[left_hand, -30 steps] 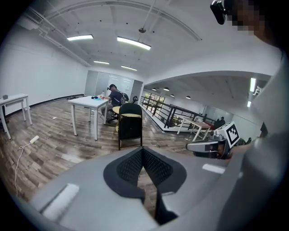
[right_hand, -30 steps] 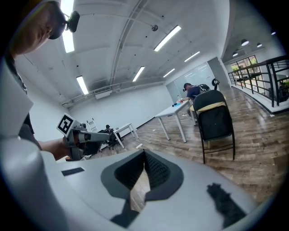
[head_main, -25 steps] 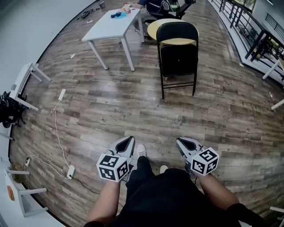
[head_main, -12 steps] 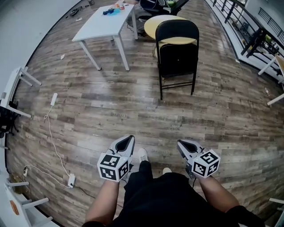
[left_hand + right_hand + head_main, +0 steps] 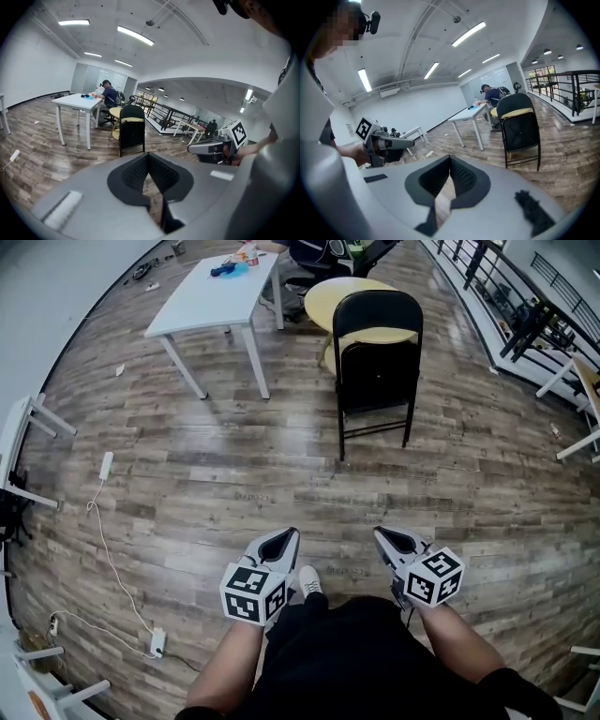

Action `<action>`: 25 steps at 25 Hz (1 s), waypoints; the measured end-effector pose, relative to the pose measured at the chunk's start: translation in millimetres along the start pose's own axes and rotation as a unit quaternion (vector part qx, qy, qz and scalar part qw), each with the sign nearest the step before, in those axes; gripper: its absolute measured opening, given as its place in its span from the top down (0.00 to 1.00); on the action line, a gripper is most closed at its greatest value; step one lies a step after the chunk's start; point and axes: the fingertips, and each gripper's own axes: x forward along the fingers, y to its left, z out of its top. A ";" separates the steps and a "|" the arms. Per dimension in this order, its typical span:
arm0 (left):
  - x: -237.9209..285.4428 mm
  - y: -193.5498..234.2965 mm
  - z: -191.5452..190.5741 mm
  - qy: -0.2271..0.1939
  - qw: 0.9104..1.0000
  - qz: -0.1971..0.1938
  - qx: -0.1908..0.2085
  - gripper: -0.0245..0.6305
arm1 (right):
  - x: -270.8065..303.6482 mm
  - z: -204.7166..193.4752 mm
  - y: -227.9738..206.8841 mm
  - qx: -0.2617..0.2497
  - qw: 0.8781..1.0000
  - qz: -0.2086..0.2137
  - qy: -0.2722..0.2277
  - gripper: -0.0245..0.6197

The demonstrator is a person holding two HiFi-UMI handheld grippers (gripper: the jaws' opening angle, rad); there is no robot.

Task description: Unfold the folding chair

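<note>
A black folding chair stands folded and upright on the wooden floor, some way ahead of me. It also shows in the left gripper view and the right gripper view. My left gripper is shut and holds nothing; it hangs low in front of my legs, well short of the chair. My right gripper is shut and empty too, level with the left. Each gripper shows in the other's view: the right gripper and the left gripper.
A white table stands to the chair's left. A round yellow table is right behind the chair, and a person sits beyond it. A white cable with a power strip lies on the floor at left. Railings and desks line the right.
I have walked towards the chair: it and the white table have drawn nearer in the head view. Both grippers stay shut, held the same way before me.
</note>
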 end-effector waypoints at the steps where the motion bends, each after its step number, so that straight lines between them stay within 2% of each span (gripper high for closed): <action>1: 0.2 2.7 4.1 -0.002 1.000 -0.006 0.005 0.95 | 5.9 5.3 2.7 -0.003 1.000 -0.001 -0.002 0.95; 6: -6.2 35.6 15.7 -0.010 1.000 -0.012 0.015 0.95 | 26.1 27.4 13.6 -0.018 1.000 -0.014 -0.016 0.95; 14: -22.1 73.8 30.0 -0.023 1.000 -0.001 -0.003 0.95 | 45.5 53.1 18.4 -0.023 0.999 -0.024 -0.026 0.95; 20: -23.8 86.2 38.6 -0.032 0.999 0.006 -0.001 0.95 | 63.5 66.7 23.7 -0.061 0.998 -0.013 -0.025 0.95; 25: -19.4 105.4 41.8 -0.029 0.999 0.019 0.000 0.95 | 85.1 72.4 17.7 -0.060 0.998 0.000 -0.022 0.95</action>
